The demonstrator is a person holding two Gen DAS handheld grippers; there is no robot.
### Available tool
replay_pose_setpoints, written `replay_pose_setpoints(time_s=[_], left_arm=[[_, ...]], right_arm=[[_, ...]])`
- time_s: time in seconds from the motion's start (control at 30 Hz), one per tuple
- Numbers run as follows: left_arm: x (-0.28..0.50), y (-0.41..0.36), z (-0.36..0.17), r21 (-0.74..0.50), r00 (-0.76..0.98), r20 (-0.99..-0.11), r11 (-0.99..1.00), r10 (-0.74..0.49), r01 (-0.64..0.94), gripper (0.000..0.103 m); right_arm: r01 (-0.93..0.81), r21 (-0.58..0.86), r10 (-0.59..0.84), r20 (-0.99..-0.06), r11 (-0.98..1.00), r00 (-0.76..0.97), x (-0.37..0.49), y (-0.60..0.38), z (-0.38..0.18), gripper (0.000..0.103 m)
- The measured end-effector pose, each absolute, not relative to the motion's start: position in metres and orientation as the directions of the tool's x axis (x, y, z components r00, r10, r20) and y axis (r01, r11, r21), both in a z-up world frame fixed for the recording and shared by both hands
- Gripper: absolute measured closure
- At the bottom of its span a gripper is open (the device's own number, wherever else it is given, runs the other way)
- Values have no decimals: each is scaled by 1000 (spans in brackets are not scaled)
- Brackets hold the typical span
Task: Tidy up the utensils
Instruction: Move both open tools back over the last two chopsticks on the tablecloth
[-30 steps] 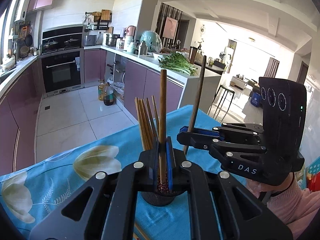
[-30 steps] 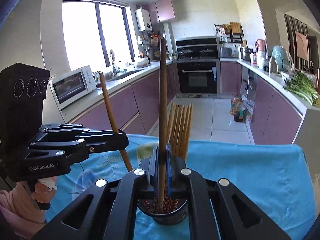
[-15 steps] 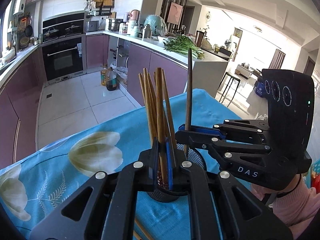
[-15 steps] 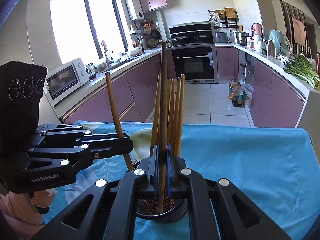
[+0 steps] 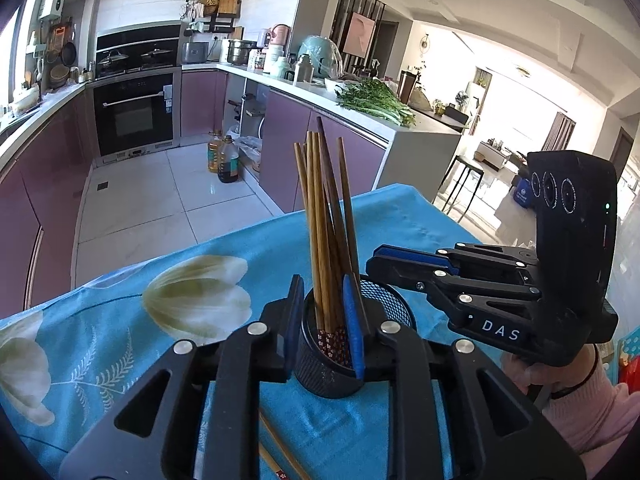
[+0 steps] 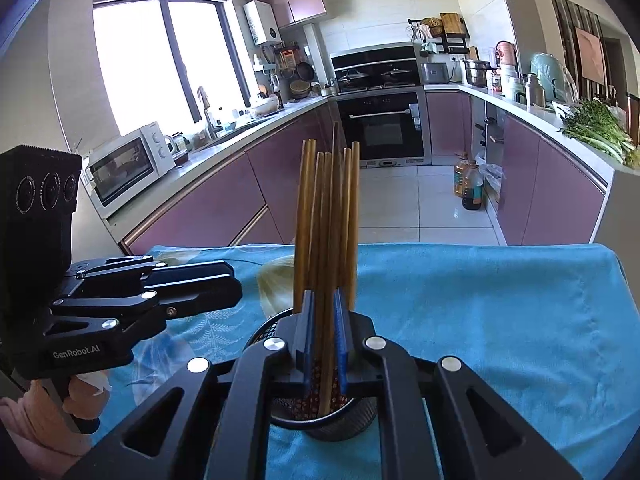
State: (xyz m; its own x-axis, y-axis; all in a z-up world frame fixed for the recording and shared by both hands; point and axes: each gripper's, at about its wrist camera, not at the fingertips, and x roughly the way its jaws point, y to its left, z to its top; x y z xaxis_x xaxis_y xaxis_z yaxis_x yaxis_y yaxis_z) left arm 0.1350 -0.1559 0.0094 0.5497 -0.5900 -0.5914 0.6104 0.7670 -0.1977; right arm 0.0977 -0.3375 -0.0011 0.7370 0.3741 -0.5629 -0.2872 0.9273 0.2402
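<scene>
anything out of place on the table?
Yes: loose chopsticks lie flat on the cloth under the left claw, outside the mesh cup. The rest stand in the cup, leaning but contained. No spill or damage visible.

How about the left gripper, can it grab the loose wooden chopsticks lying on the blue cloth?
Probably yes, after backing up. The left gripper, its jaws just opening, straddles upright chopsticks in the black mesh cup; the loose wooden chopsticks lie uncovered beneath it.
</scene>
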Motion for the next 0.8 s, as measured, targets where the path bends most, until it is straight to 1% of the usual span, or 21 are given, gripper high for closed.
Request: replay_pose_setpoints(time_s=[0.07, 0.1, 0.13, 0.17, 0.2, 0.27, 0.33, 0.47, 0.67, 0.8], left_arm=[[127, -147, 10, -193, 574, -574, 778, -584, 598, 75], [123, -143, 11, -189, 585, -565, 782, -581, 593, 74], [118, -138, 12, -184, 601, -555, 790, -575, 585, 70], [114, -133, 13, -177, 619, -545, 799, -566, 575, 65], [107, -126, 14, -169, 637, -531, 807, -558, 566, 62], [98, -113, 12, -160, 662, -518, 822, -541, 546, 55], [89, -99, 7, -144, 690, -517, 846, -506, 513, 49], [79, -75, -14, -124, 708, -557, 887, -434, 446, 49], [75, -51, -55, -97, 687, -642, 925, -341, 368, 49], [75, -49, -76, -99, 660, -676, 927, -329, 361, 49]], right_arm=[[-300, 241, 385, -549, 923, 742, 91, -337, 2, 83], [-311, 240, 392, -540, 920, 745, 86, -336, 4, 80], [-325, 238, 403, -531, 915, 746, 80, -335, 6, 76], [-335, 238, 411, -525, 912, 745, 76, -333, 7, 74], [-352, 239, 426, -517, 905, 743, 70, -331, 9, 74], [-387, 239, 454, -510, 891, 731, 60, -326, 10, 65], [-429, 238, 489, -510, 871, 708, 50, -317, 8, 61], [-475, 230, 515, -555, 850, 653, 41, -294, -9, 58], [-485, 259, 517, -671, 835, 532, 41, -258, -60, 58], [-486, 238, 486, -725, 841, 488, 41, -240, -81, 58]])
